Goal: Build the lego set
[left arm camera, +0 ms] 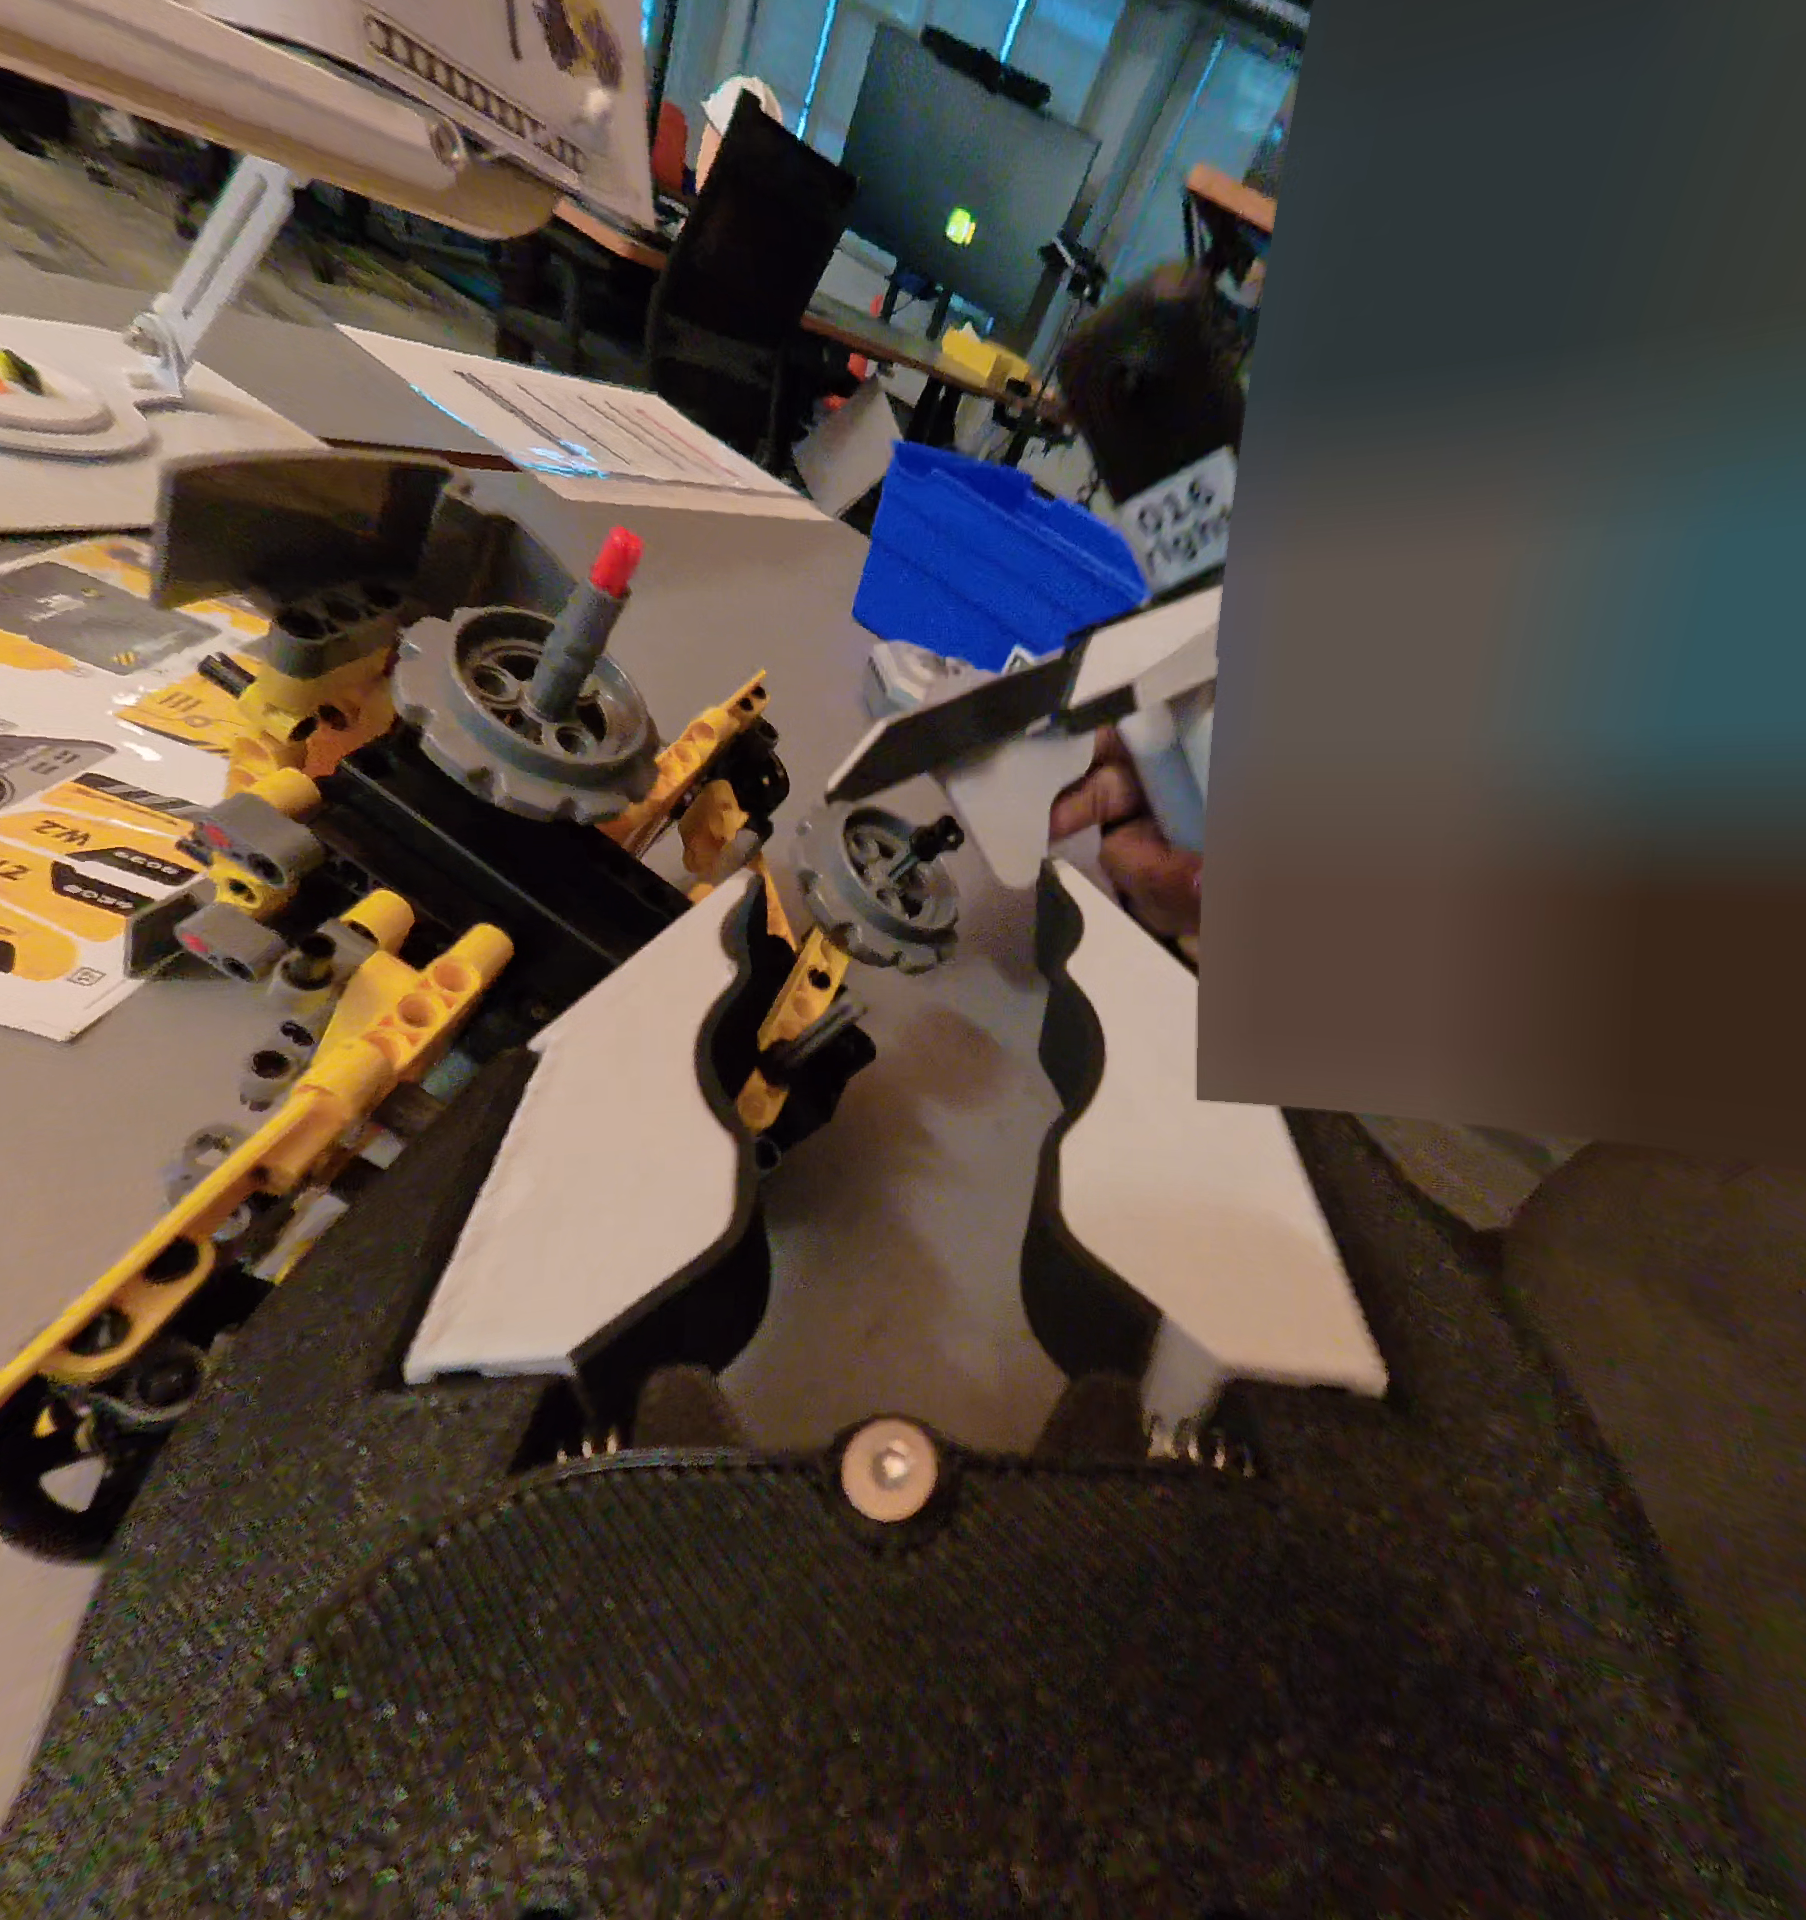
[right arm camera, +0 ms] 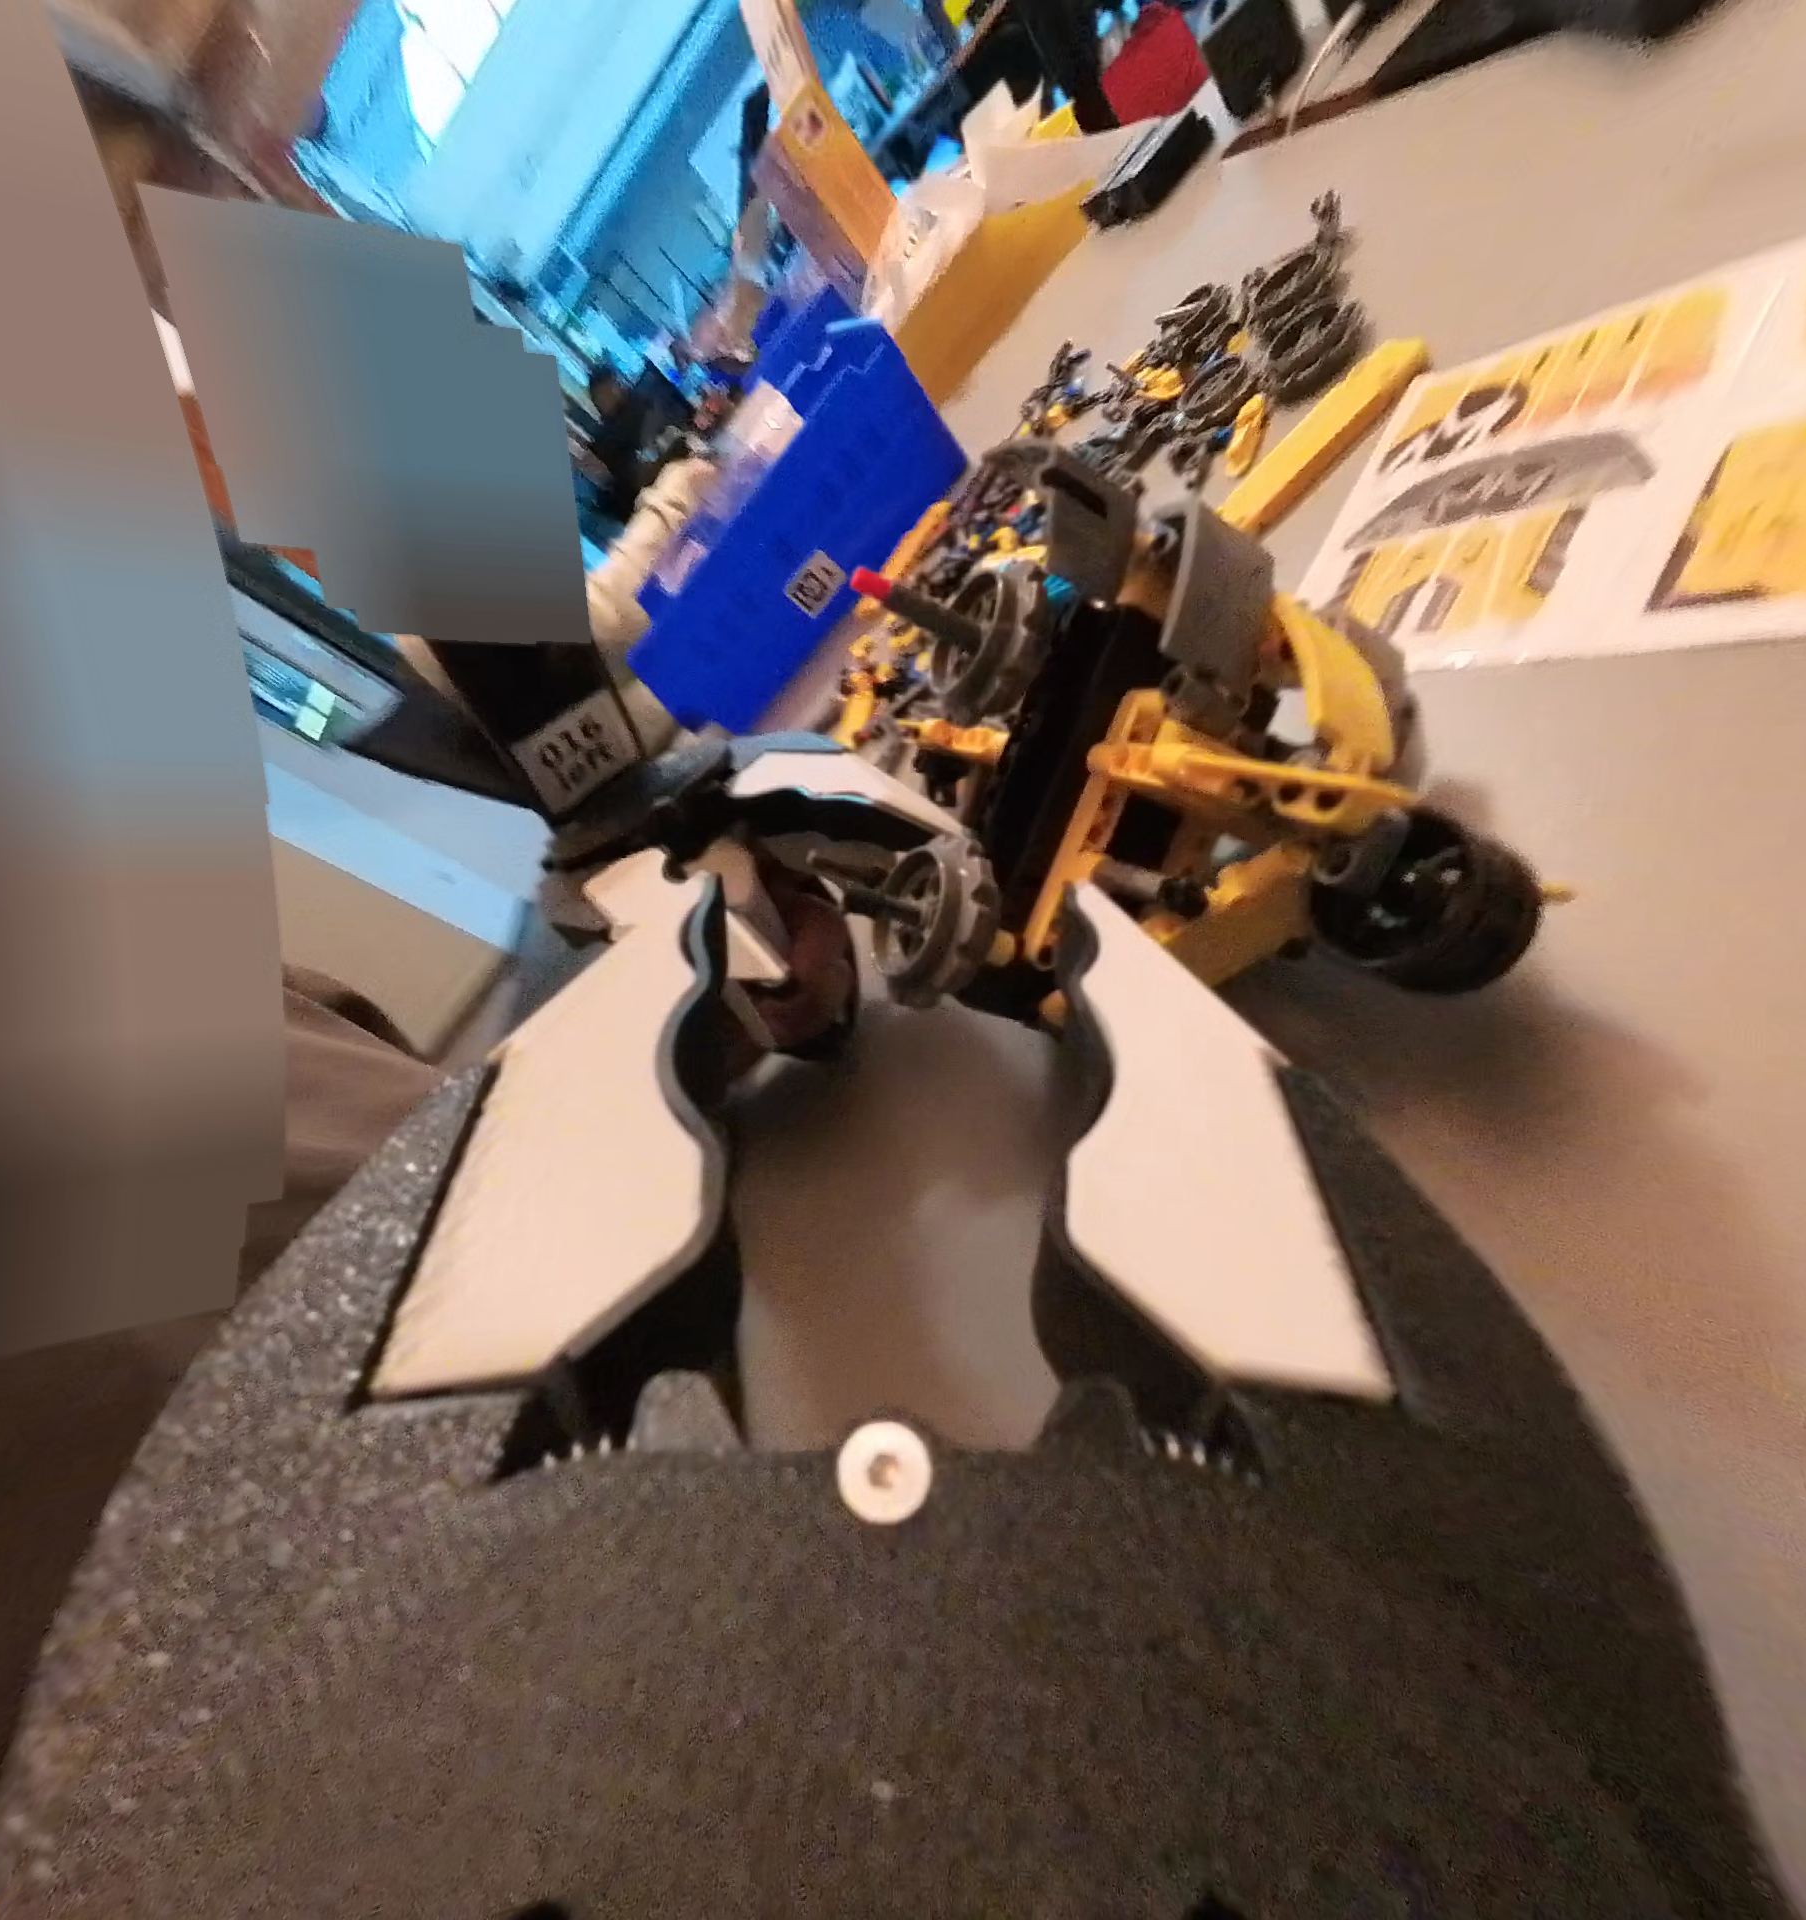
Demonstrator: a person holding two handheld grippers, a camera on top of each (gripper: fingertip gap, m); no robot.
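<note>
A yellow and black brick vehicle model (left arm camera: 442, 935) lies on the grey table (left arm camera: 930, 1195). A big grey wheel hub (left arm camera: 535, 707) on it carries a grey axle with a red tip (left arm camera: 616, 561). A small grey wheel (left arm camera: 878, 894) with a black pin sits at the model's near end. My left gripper (left arm camera: 894, 888) is open, with the small wheel just past its tips and its left finger against a yellow beam. My right gripper (right arm camera: 894, 904) is open and empty, facing the same small wheel (right arm camera: 925, 925) and the model (right arm camera: 1138, 769). Each gripper shows across from the other.
A blue bin (left arm camera: 982, 571) stands behind the model, also in the right wrist view (right arm camera: 795, 561). Sticker sheets (left arm camera: 47, 831) (right arm camera: 1501, 520) lie flat on the table. A pile of loose parts (right arm camera: 1221, 353), a yellow bar (right arm camera: 1325, 426), a lamp base (left arm camera: 26, 405) and a paper (left arm camera: 608, 426) lie farther off. The grippers are tip to tip, or close to it.
</note>
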